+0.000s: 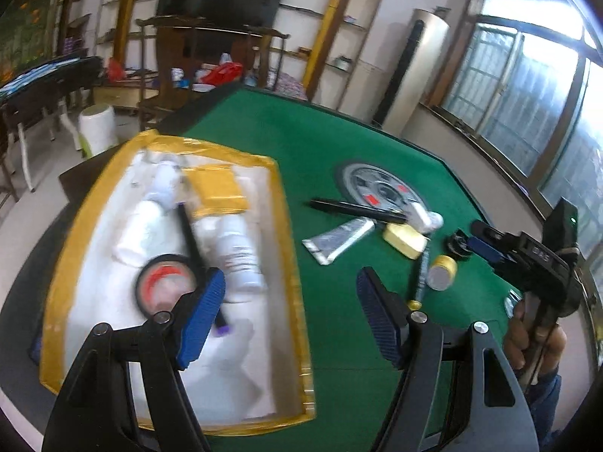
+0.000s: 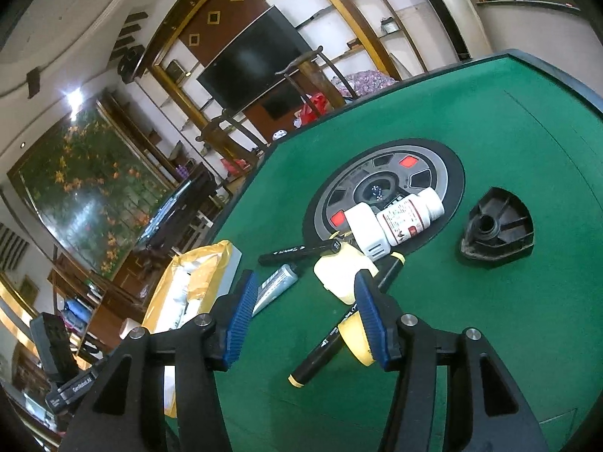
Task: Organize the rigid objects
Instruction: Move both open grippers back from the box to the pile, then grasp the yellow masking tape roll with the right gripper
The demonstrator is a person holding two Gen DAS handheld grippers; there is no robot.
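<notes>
From the left wrist view we look down into the yellow-taped box [image 1: 290, 263] at the left of the green counter [image 1: 339, 150]. Only this view shows what lies in it: white bottles, among them a labelled one [image 1: 239, 256], a yellow packet [image 1: 216, 192], a black pen with a purple end [image 1: 196, 252] and a round black-rimmed tin with a red mark [image 1: 166, 286], all blurred. Our left tongs [image 1: 290, 316] hang spread wide over the box's right edge, holding nothing.

To the right of the box, loose on the felt, we see a black marker [image 1: 358, 209], a silver tube [image 1: 339, 239], a yellow block [image 1: 405, 239], a gold-rimmed jar [image 1: 443, 273] and a thin pen [image 1: 420, 278] beside it. At the far right of this view the right tongs [image 1: 486, 243] reach in over the counter, a hand on their handle.

The right wrist view shows the box [image 2: 222, 260] only edge-on, its contents mostly hidden. It gives us instead the black marker [image 2: 301, 250], the silver tube [image 2: 273, 286], the yellow block [image 2: 339, 275], a white rectangular case [image 2: 367, 229] touching a white pill bottle with a red-trimmed label [image 2: 409, 216], both on the counter's round centre disc [image 2: 444, 158], and a black fan-shaped plastic piece [image 2: 497, 231] well apart to the right. The right tongs [image 2: 301, 318] are spread, empty, with the gold-rimmed jar [image 2: 356, 341] just at the right pad and a yellow-capped marker [image 2: 324, 350] lying between them.
</notes>
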